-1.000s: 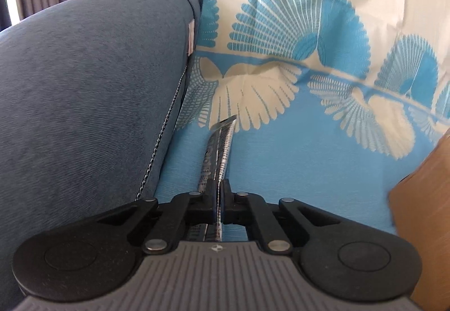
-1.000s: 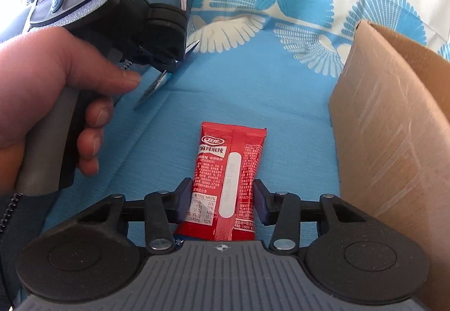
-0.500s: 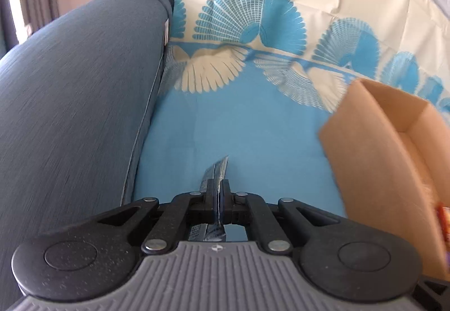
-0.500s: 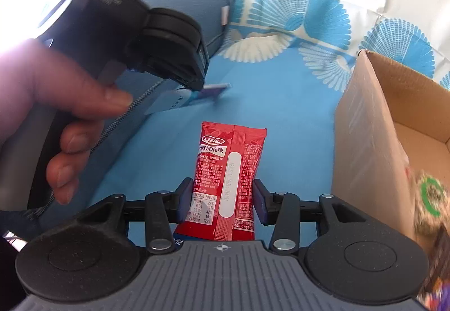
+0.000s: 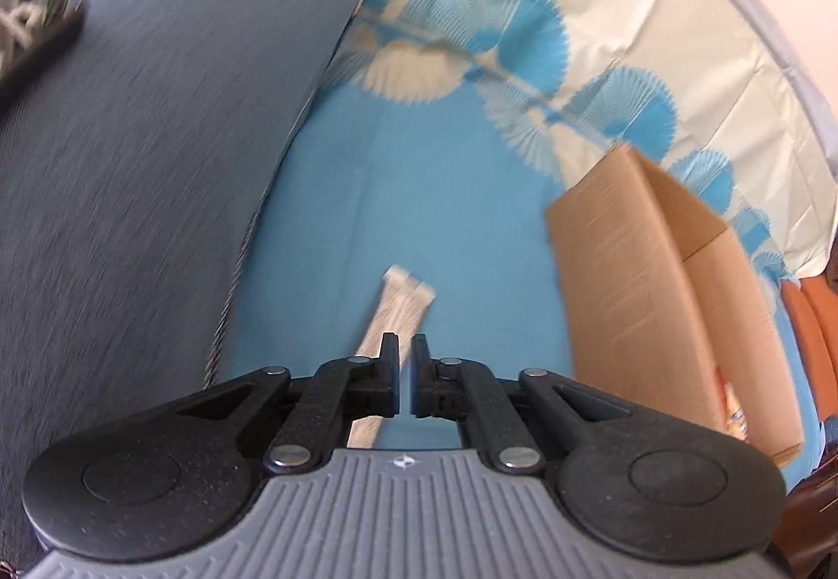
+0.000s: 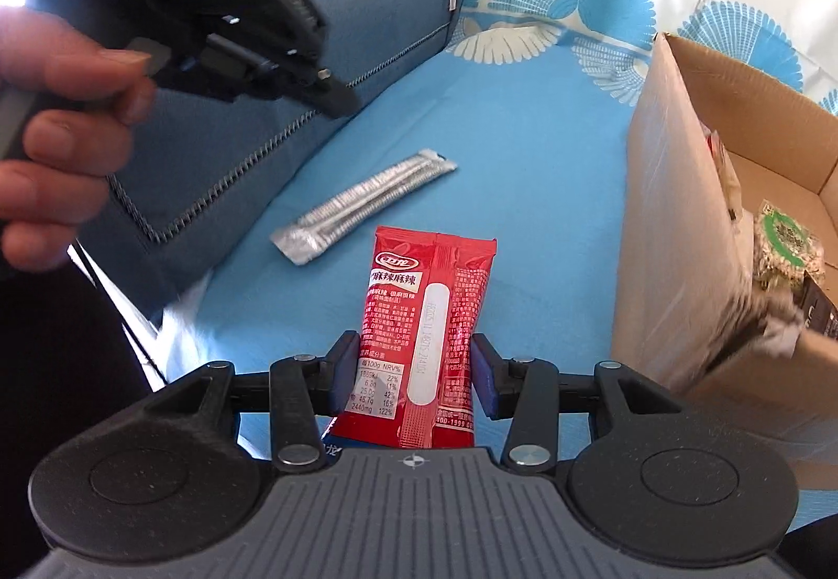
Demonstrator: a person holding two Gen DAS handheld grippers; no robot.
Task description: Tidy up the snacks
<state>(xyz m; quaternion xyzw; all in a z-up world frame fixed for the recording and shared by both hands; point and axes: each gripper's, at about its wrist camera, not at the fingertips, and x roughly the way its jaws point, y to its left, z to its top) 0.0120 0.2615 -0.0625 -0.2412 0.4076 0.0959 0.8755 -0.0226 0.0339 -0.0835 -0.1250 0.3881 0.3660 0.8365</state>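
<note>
Released from the left tongs (image 5: 404, 382), whose jaws had just been parting, the silver stick packet (image 6: 362, 206) was left lying slantwise on the blue cloth (image 6: 524, 149) below them, while the red packet (image 6: 427, 343) was pinched by the right tongs (image 6: 414, 380) beside the cardboard box (image 6: 675, 223).

Your left gripper (image 5: 404, 382) points steeply down, its jaws just opened to a narrow slit with nothing between them. From the right camera, your left hand (image 6: 57, 129) wraps its handle, fingers (image 6: 78, 84) curled round the grip, at upper left. Your right gripper (image 6: 414, 382) also tilts down, jaws partway apart and pressed on both sides of the red packet (image 6: 427, 333).
</note>
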